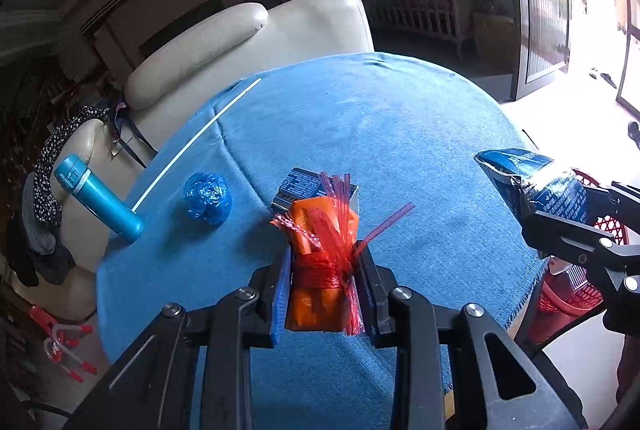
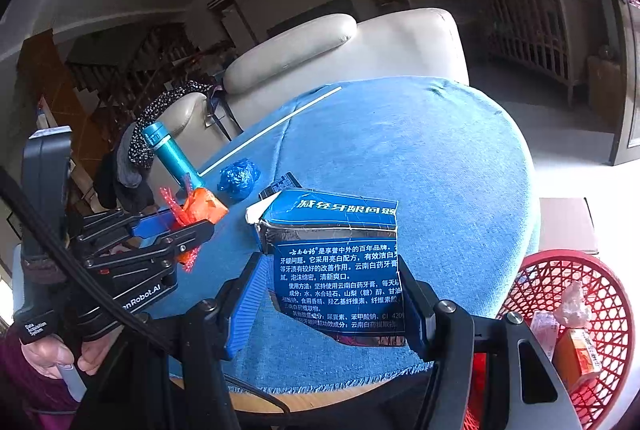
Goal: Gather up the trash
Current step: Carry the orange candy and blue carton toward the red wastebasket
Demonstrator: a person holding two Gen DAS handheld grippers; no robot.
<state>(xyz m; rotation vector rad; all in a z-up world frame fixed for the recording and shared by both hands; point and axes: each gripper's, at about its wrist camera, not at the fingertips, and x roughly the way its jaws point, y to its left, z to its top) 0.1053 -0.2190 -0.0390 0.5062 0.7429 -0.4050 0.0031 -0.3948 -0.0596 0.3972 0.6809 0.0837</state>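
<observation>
Fingers of both grippers clamp trash: left gripper (image 1: 324, 282) an orange packet (image 1: 320, 270), right gripper (image 2: 332, 294) a torn toothpaste box (image 2: 336, 266).
Only the right wrist view shows litter in the red basket (image 2: 616, 294) at four o'clock.

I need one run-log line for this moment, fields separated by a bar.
left claw: shut on orange packet | right claw: shut on blue carton | red basket: beside table, some trash inside

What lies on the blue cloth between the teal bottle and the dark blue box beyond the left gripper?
A crumpled blue plastic ball lies between the teal bottle and the dark blue box, apart from both. The left wrist view shows this best.
</observation>
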